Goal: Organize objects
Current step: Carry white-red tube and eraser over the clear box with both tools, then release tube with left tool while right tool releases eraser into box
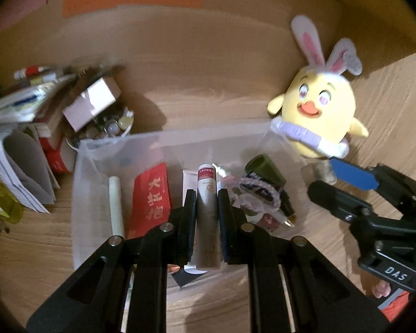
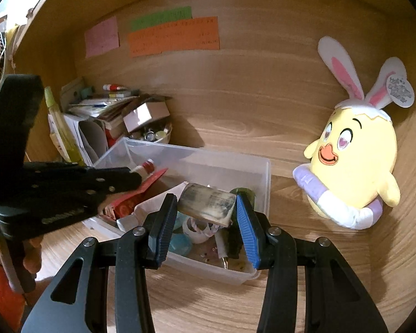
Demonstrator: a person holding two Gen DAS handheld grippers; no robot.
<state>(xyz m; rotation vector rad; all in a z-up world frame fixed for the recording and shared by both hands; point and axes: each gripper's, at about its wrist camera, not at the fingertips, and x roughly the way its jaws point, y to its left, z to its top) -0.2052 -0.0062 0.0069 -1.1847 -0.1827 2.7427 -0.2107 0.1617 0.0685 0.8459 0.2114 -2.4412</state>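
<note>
Clear plastic bin [image 2: 237, 163] of small items on the wooden worktop [image 2: 208, 299], left tool [image 1: 206, 194] clamped on a slim tube [image 1: 206, 211] above it, right tool [image 2: 206, 202] gripping a mottled horn-like piece [image 2: 206, 202] over the bin, yellow chick plush [image 2: 352, 163] just beside, cluttered papers and boxes [image 2: 97, 116] behind.

A plush chick [image 2: 352, 161] stands right of the bin [image 2: 235, 161].

The translucent plastic storage bin [image 2: 260, 172] looks smooth and frosted on the matt, grained wooden desk [image 2: 332, 283]. At three o'clock, the yellow plush chick toy [image 2: 355, 155] is soft cloth. The black grippers' blue finger pads [image 2: 248, 230] look ribbed and rubbery.
</note>
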